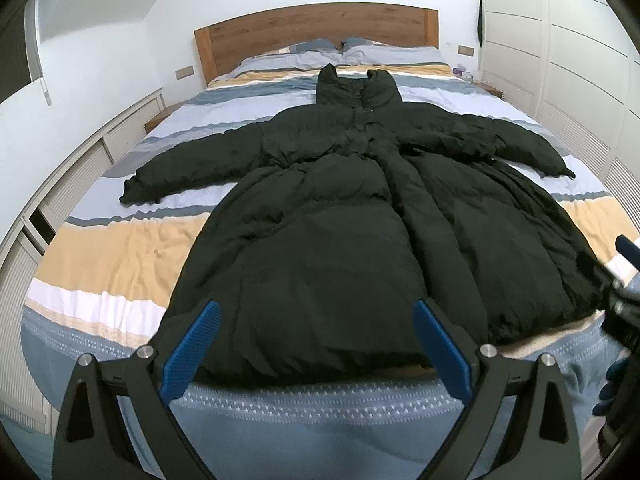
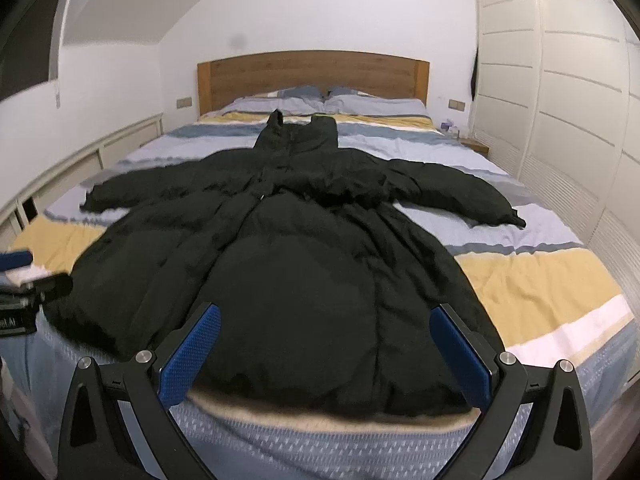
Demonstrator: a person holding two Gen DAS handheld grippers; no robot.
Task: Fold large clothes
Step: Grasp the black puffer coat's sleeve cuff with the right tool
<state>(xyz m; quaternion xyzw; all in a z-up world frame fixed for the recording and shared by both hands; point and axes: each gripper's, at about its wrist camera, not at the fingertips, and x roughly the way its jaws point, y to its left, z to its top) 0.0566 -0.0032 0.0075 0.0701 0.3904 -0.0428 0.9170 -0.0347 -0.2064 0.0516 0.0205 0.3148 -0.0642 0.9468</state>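
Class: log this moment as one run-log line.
stage: pre-fold | coat: flat on bed | left gripper: open | right gripper: open

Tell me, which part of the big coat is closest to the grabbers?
The bottom hem of the black coat. It lies at the foot of the bed, right before both open grippers, while the sleeves and hood lie farther up the bed.
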